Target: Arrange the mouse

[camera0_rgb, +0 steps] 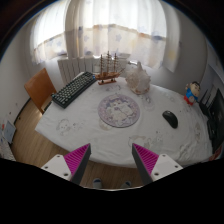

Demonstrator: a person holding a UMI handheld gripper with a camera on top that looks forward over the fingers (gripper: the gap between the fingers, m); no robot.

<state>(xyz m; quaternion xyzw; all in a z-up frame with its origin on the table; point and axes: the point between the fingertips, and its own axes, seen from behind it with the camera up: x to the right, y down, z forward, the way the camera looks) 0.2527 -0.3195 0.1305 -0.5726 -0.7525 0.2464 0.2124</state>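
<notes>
A dark mouse (170,119) lies on the white table (90,135) toward its right side, to the right of a round patterned mat (118,109). A black keyboard (74,89) lies at the far left of the table. My gripper (112,158) is held above the table's near edge, well back from the mouse. Its two fingers with pink pads (76,159) stand wide apart with nothing between them.
A model ship (108,68) and a pale object (138,80) stand at the table's far side before curtained windows. A wooden chair (41,88) stands at the left. Small coloured toys (191,94) sit at the far right. Wooden floor shows below the near edge.
</notes>
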